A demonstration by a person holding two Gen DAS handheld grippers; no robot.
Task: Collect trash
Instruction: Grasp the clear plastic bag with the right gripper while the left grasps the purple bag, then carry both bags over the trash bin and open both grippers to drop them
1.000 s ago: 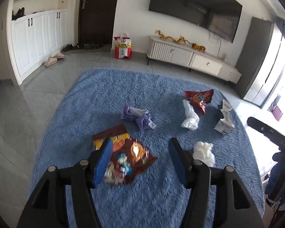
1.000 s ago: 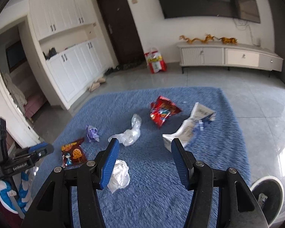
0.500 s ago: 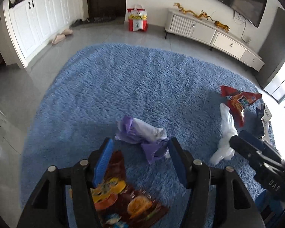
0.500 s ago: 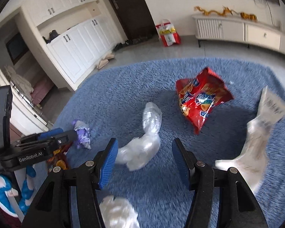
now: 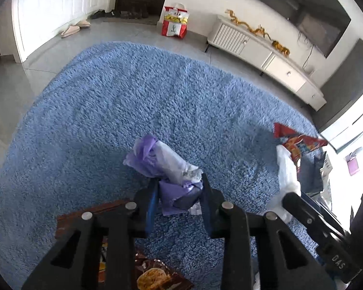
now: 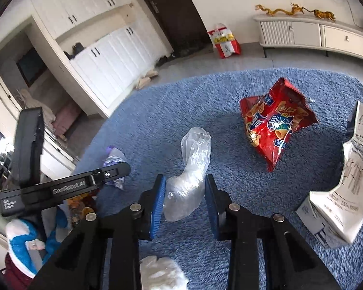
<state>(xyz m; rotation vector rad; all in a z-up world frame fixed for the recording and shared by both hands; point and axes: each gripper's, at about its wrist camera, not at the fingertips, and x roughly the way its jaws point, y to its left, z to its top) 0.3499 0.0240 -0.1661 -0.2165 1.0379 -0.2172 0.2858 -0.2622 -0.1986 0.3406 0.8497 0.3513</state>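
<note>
The left gripper [image 5: 179,195] has just been closing, and its blue pads now squeeze the crumpled purple and white plastic wrapper [image 5: 167,169] in the middle of the fluffy blue rug [image 5: 133,101]; the right gripper [image 6: 184,198] has been closing too, on the clear scrunched plastic bag [image 6: 191,176] near the rug's middle, both pads touching it; both should probably hold tight and lift slowly, so the thin plastic does not slip out.

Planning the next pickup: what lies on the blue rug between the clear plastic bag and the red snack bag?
Right wrist view: only bare blue rug between clear plastic bag and red snack bag.
</note>
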